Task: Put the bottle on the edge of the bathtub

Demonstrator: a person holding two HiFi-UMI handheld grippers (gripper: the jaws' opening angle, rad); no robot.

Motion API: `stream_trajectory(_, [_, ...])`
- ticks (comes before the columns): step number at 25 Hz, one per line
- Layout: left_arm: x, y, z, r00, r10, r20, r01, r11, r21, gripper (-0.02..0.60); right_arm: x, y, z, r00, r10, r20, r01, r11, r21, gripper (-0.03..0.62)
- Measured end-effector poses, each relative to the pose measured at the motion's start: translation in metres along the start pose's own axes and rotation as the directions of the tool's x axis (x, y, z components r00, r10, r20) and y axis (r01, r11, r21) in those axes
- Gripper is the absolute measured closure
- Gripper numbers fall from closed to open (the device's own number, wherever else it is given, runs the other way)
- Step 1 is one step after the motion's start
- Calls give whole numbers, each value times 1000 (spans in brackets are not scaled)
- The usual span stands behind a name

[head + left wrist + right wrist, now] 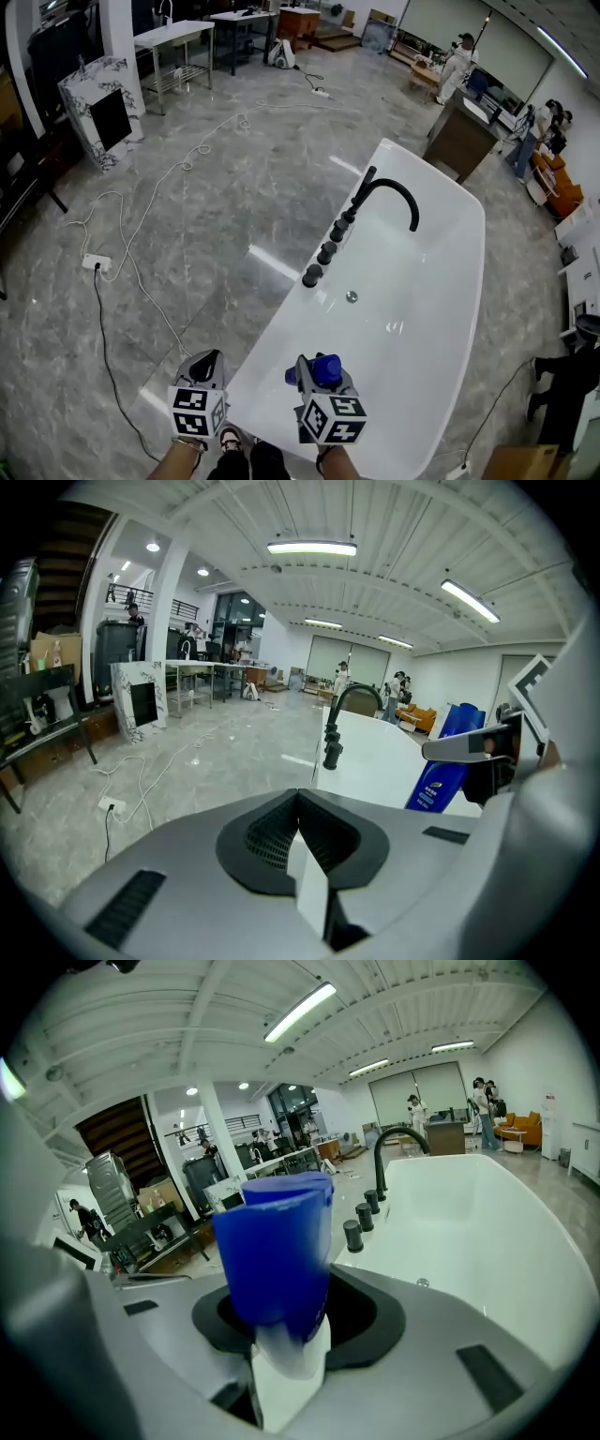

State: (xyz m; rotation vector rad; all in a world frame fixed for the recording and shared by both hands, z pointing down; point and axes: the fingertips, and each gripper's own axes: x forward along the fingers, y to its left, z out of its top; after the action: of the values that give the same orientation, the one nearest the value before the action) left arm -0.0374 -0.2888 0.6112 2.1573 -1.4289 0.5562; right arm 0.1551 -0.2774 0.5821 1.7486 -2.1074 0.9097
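The right gripper (315,371) has its jaws clamped on the blue bottle (275,1251) over the white bathtub (277,339), near its rim, likely to set it down; the left gripper (208,362) is spare, its jaws closed together and empty

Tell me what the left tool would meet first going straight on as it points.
Probably the glossy grey marble floor just left of the white bathtub: the shut, empty left tool aims forward and down beside its rim. Depth is unclear, so it might graze the tub's outer wall instead.
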Motion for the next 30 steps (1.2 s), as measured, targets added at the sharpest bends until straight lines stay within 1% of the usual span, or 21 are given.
stream_trajectory(5, [19, 4, -14, 1000, -14, -6, 14, 1000, -8, 565, 21, -1, -12, 1000, 13, -22, -13, 1000, -17, 425])
stream_trajectory(14, [41, 13, -27, 999, -31, -27, 31, 999, -11, 565, 52, 0, -17, 999, 29, -39, -31, 998, -52, 425])
stream_trajectory(21, [52, 22, -23, 999, -30, -25, 30, 1000, -5, 565, 76, -7, -8, 999, 21, -39, -24, 997, -74, 425])
stream_trajectory(30, [65, 44, -31, 1000, -7, -31, 6, 1000, -14, 565, 113, -14, 13, 1000, 14, -24, -17, 989, -145, 425])
